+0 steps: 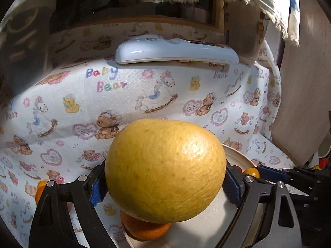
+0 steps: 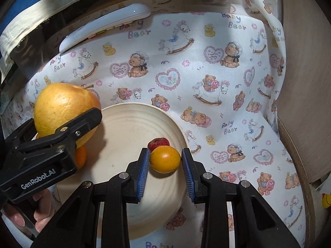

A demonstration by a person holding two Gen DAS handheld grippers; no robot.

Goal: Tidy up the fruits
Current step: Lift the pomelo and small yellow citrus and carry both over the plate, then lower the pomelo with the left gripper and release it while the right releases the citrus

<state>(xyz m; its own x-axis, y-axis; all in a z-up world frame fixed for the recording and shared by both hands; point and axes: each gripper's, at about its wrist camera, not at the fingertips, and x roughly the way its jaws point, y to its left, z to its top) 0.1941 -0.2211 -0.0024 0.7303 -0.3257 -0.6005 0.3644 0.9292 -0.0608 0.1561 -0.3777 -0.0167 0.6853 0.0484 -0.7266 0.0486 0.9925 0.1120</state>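
My left gripper [image 1: 165,177] is shut on a large yellow apple [image 1: 165,170], held above the left rim of a cream plate [image 2: 128,128]; the apple also shows in the right wrist view [image 2: 62,107]. An orange [image 1: 144,230] lies under the apple at the plate's edge, also visible in the right wrist view [image 2: 81,157]. My right gripper [image 2: 165,161] has its blue pads either side of a small orange fruit [image 2: 165,159] over the plate; the pads touch or nearly touch it. A small red fruit [image 2: 158,143] lies on the plate just beyond.
A teddy-bear print cloth [image 2: 206,72] covers the table. A white remote control [image 1: 175,51] lies at the far side. A wooden board [image 2: 306,82] stands at the right. Small orange fruits [image 1: 41,188] lie on the cloth at the left.
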